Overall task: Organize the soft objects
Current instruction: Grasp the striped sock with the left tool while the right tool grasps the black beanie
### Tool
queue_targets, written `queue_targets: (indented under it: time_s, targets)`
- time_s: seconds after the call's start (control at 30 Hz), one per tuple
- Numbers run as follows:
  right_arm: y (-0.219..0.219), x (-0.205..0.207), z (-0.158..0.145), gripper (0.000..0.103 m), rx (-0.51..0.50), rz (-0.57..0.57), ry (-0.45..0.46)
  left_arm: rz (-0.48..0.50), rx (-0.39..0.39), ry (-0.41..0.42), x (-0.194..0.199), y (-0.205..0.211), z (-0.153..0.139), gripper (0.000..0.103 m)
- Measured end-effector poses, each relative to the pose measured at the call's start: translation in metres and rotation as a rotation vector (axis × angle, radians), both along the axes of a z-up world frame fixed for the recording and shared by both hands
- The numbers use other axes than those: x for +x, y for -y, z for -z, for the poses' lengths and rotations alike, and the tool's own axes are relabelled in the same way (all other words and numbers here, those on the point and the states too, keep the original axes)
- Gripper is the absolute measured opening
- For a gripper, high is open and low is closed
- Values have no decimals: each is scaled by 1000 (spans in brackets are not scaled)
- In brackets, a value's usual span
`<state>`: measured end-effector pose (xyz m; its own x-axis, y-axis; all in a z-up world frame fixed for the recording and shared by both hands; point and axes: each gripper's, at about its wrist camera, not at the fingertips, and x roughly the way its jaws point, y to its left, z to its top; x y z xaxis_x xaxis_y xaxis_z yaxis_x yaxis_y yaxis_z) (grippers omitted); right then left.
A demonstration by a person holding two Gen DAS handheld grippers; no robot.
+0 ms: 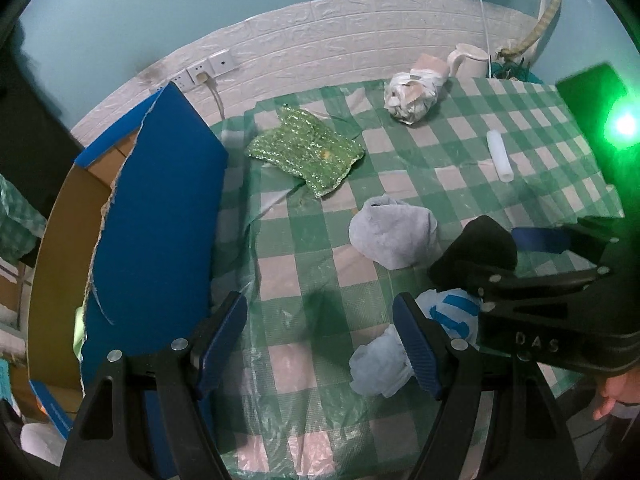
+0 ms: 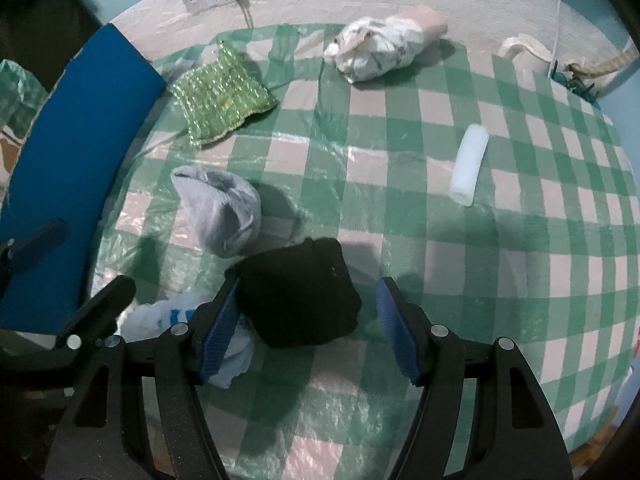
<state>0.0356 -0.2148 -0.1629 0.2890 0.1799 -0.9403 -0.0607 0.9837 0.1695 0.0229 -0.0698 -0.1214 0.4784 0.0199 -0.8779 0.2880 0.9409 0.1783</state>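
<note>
Right gripper (image 2: 308, 332) spread wide, black soft bundle (image 2: 298, 300) sitting between its fingers, touching the left pad, clear of the right one. Not pinched. Just left of that gripper, under its left finger: white-and-blue sock (image 2: 168, 320) crumpled on the desk (image 2: 440, 280).

Left gripper (image 1: 320, 340) also spread, nothing between its fingers but checked cloth. Same white-and-blue sock (image 1: 400, 348) lies against the outside of its right finger, partly hidden behind it. Right gripper (image 1: 560, 280) body crosses that view just to the right, over the black bundle (image 1: 476, 248).

Ahead of the left gripper, slightly right: grey rolled sock (image 1: 394, 232), touching or nearly touching the black bundle; can't tell which. Farther ahead: green sparkly cloth (image 1: 306, 152), flat. Far ahead right: white-and-tan wrapped bundle (image 1: 414, 92) near the desk's back edge. Right of it, closer: white cylinder (image 1: 499, 154) lying on its side.

Left of the left gripper: blue-faced cardboard box (image 1: 156, 216) with its flap up, standing against the desk edge. Beyond the desk: wall sockets (image 1: 204, 70), white jug (image 1: 468, 60).
</note>
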Motion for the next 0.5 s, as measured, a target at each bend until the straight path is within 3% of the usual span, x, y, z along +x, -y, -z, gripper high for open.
queue_targets:
  time_s: [0.5]
  targets:
    - [43, -5, 9, 69, -34, 85, -45, 39, 17, -13, 0, 14, 4, 77]
